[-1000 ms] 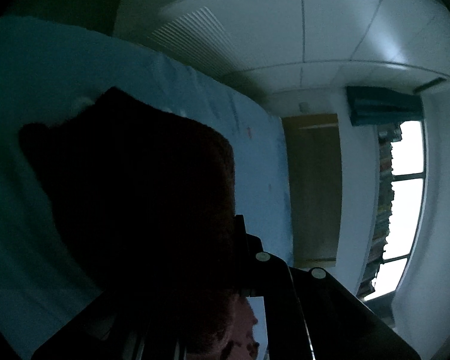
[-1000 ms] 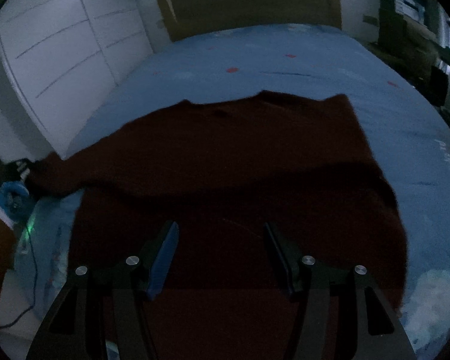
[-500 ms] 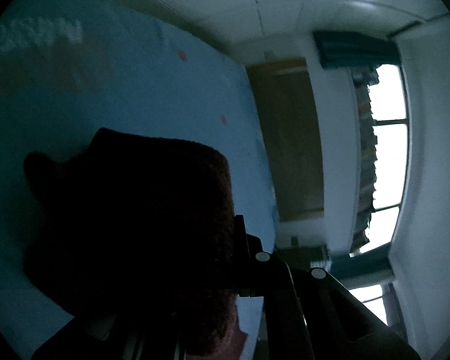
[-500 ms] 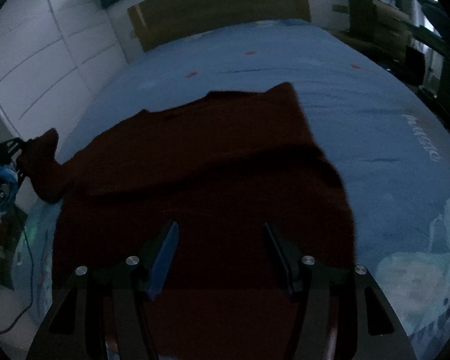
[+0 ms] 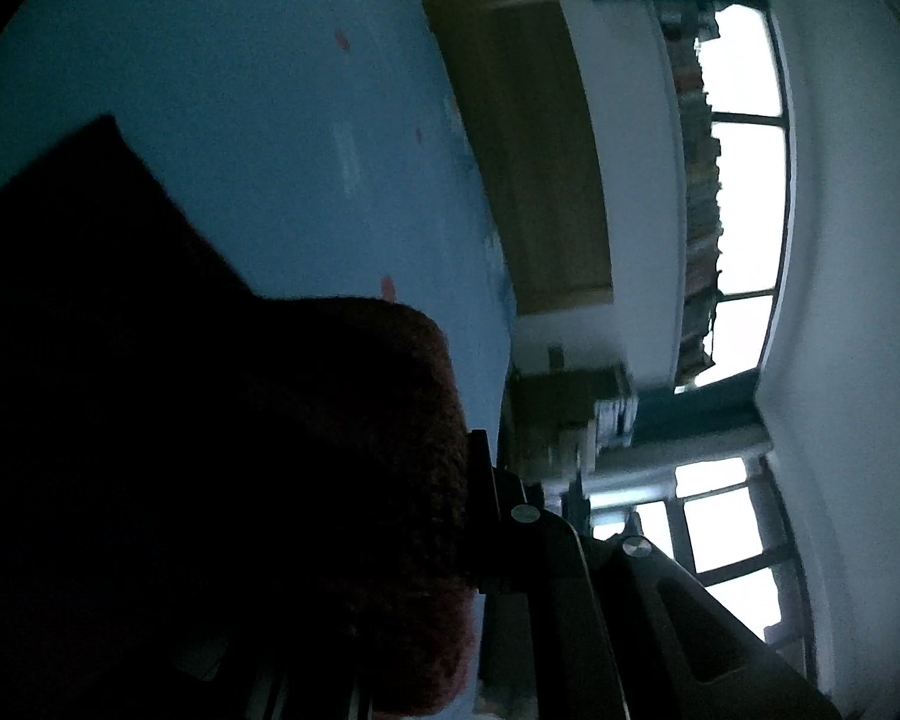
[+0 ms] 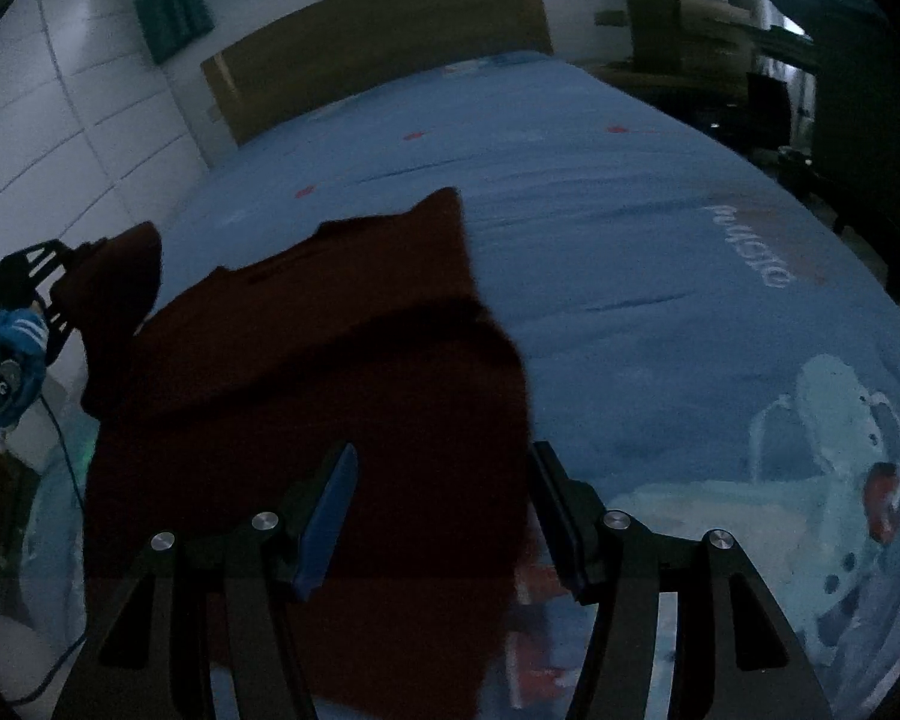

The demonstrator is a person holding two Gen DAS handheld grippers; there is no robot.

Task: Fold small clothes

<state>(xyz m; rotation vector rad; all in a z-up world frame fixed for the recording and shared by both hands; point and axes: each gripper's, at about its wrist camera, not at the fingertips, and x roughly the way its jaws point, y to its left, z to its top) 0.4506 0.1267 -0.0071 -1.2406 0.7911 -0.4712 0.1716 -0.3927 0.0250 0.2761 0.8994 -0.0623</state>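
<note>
A dark red knit garment lies spread on the blue bed sheet. My right gripper is open just above its near part and holds nothing. My left gripper shows at the far left of the right wrist view, shut on the garment's left edge and lifting it. In the left wrist view the lifted cloth drapes over the gripper and hides its left finger; the right finger presses against the cloth.
A wooden headboard stands at the far end of the bed. White wardrobe panels line the left. Shelves and boxes stand at the right. Bright windows show in the left wrist view.
My left gripper has lifted the garment's left edge and rotated, swinging its view towards the window. The garment's left side has drawn inward. My right gripper stays open.
</note>
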